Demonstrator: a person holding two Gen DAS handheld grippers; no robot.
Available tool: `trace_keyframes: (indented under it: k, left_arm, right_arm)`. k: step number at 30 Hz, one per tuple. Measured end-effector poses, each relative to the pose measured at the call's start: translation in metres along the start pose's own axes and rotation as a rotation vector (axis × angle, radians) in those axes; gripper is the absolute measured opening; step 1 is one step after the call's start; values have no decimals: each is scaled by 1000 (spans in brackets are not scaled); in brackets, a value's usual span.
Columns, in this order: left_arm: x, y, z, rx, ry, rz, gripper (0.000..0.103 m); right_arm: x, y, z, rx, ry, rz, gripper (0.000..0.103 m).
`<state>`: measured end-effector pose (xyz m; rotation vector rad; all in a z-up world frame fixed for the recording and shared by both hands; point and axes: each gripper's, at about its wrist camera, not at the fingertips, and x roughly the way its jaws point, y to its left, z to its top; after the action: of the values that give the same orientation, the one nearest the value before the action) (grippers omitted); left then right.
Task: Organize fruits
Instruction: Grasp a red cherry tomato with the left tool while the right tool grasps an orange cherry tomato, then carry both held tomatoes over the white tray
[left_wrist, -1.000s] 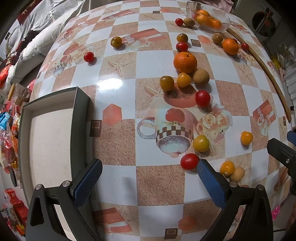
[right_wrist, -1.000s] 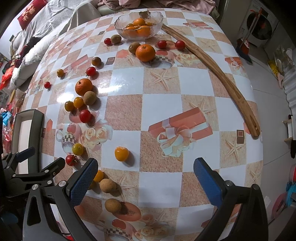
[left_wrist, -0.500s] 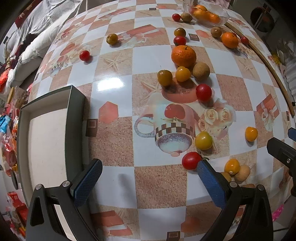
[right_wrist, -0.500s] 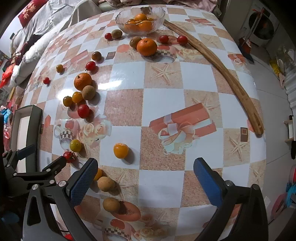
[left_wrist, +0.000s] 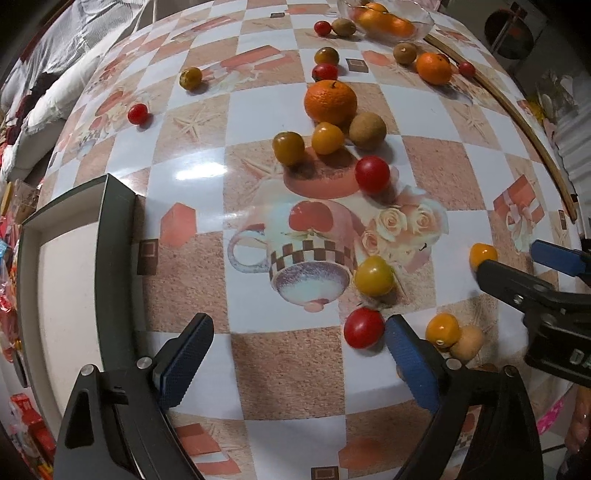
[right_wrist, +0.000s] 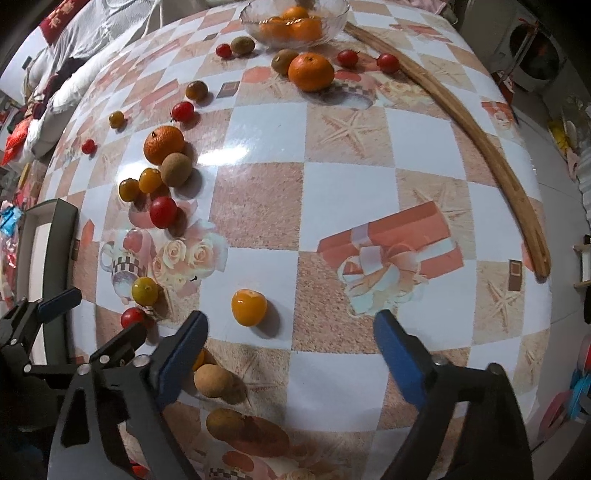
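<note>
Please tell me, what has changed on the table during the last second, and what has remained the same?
Both grippers advanced, open and empty: the left gripper toward the red tomato, the right gripper toward the small orange fruit. Nothing was grasped. The fruits, glass bowl and tray did not move.

I have the right gripper (right_wrist: 290, 332) spread wide above the checkered tablecloth (right_wrist: 369, 199); an orange kumquat (right_wrist: 249, 307) sits just ahead, between its blue fingertips (right_wrist: 190, 332).

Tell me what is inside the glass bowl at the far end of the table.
The glass bowl holds several oranges, piled together and showing through its clear wall. The top of the frame cuts off the bowl's far side, so the exact count, and anything lying beneath the oranges, cannot be seen.
</note>
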<state>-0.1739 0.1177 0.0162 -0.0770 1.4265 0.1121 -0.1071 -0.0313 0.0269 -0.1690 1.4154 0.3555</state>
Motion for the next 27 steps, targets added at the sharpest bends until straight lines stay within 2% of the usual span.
trace_keyframes:
  k: [1,4,5,7,11,14,15,16,21,27]
  left_arm:
    - [0,-2,-1,3,-2,-15,84]
    - [1,-11,-3,14,5,-28,78]
    - [1,-17,-7,16,4,-29,75]
    - [4,-21,-7,13,16,-34,59]
    - [4,-26,-10,-3,7,-28,52]
    - [2,-27,-15,-10,-1,-31,35]
    - [1,-28,-16,-9,-1,-37,26]
    - [1,-28,-17,-13,0,-45,22]
    - [-3,-4,-20,-85,-9,-120,22]
    - [-17,14,-24,-110,-22,-123,22]
  right_arm:
    - [3,1,1,-4,7,2,83]
    - [9,3,2,-17,27,21,71]
    - [11,5,2,-23,30,26,70]
    - [12,9,2,-48,22,17,65]
    - [14,19,4,-81,18,25,53]
    - [16,28,6,-107,14,20,31]
    - [16,29,6,-110,14,21,23]
    - [16,29,6,-108,14,29,23]
    - [14,25,9,-64,14,75,23]
    - [3,12,9,-66,9,112,23]
